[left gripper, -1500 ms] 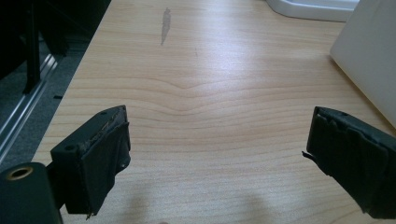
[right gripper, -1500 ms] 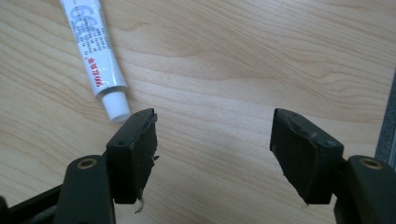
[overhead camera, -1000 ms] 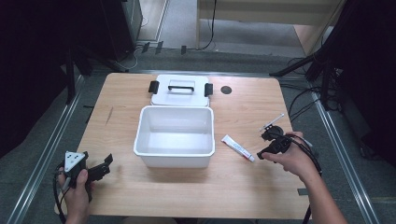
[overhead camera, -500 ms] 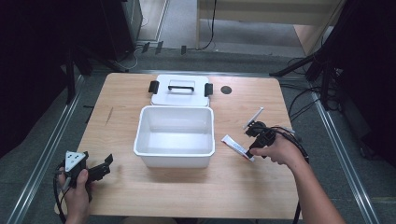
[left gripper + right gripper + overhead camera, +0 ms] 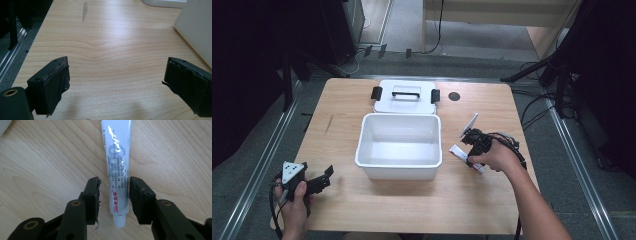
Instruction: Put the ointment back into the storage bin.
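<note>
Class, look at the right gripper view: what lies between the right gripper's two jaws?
The cap end of the white tube lies on the table between the jaws of the right gripper, which have been closing; small gaps remain each side.

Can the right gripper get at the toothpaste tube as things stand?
Probably yes: the right gripper already straddles the tube lying flat on the table, jaws just closing, small gaps left, nothing in between.

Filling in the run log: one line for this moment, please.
right gripper: fingers closing astride toothpaste tube, gap left | left gripper: open, idle | bin: empty
</note>
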